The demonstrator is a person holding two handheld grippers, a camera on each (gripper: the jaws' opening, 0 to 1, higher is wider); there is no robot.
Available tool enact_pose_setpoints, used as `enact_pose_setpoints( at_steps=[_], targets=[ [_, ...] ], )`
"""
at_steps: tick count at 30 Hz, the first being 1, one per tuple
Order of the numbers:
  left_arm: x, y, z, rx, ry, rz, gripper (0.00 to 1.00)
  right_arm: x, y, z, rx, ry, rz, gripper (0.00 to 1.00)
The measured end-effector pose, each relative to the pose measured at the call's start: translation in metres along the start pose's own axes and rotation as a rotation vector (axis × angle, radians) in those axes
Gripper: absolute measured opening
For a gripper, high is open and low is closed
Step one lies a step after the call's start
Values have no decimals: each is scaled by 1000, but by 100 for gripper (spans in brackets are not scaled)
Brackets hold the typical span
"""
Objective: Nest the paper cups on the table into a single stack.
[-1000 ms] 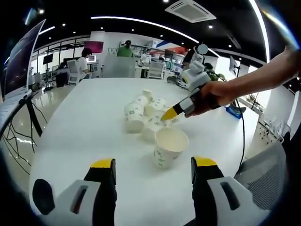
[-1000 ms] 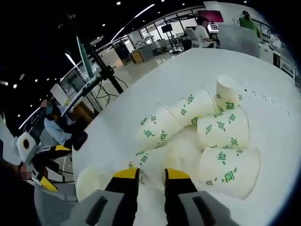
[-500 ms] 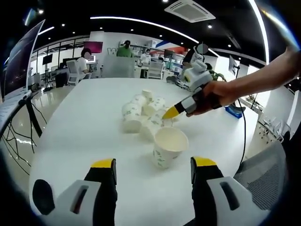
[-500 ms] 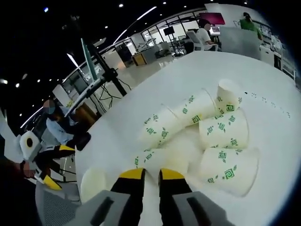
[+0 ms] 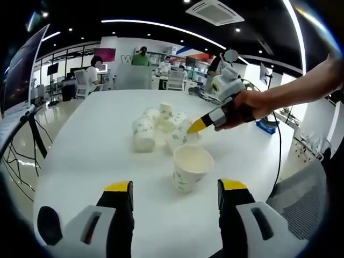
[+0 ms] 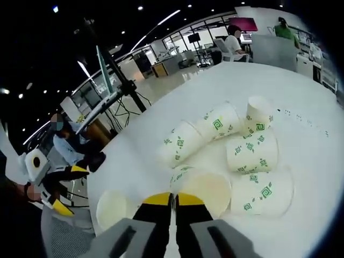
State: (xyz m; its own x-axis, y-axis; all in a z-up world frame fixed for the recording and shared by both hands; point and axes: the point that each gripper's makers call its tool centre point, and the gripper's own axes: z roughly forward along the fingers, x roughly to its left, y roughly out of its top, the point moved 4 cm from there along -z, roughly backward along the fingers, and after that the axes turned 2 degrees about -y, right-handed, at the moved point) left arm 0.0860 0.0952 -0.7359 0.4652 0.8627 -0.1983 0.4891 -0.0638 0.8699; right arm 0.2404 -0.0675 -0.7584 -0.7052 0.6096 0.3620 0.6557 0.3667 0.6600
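Several white paper cups with green marks [image 5: 144, 133] lie on their sides in a cluster on the white table [image 5: 91, 145]. One cup [image 5: 190, 165] stands upright, mouth up, just beyond my open left gripper [image 5: 175, 185]. A hand brings my right gripper [image 5: 196, 126] in from the right, its yellow tip at a cup [image 5: 177, 138] in the cluster. In the right gripper view my right gripper [image 6: 173, 198] is shut on the rim of that paper cup [image 6: 207, 189], whose mouth faces the camera. Other cups [image 6: 252, 153] lie behind it. The upright cup [image 6: 113, 209] and the left gripper [image 6: 62, 188] are at the left.
The table's near right edge runs past a grey chair [image 5: 301, 196] and a black cable [image 5: 278, 156]. A monitor on a stand [image 5: 24, 70] is off the table's left side. People sit at desks [image 5: 97, 67] far behind the table.
My right gripper's jaws have closed from a clear gap onto a cup's rim, and that cup has tipped so its mouth shows. The left gripper has stayed open.
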Motion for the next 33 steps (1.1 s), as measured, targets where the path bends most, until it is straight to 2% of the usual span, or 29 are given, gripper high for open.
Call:
enact_pose_setpoints(
  at_steps=[8, 15, 28, 33],
  targets=[
    [-2, 0, 0, 0, -5, 5, 62, 7, 4, -8, -7, -11, -28, 0],
    [-3, 1, 0, -3, -8, 9, 62, 10, 15, -16, -7, -21, -70, 0],
    [-6, 3, -1, -8, -19, 17, 62, 34, 40, -44, 21, -9, -249, 0],
    [-5, 2, 0, -9, -22, 22, 62, 57, 41, -58, 73, 31, -342, 0]
  ],
)
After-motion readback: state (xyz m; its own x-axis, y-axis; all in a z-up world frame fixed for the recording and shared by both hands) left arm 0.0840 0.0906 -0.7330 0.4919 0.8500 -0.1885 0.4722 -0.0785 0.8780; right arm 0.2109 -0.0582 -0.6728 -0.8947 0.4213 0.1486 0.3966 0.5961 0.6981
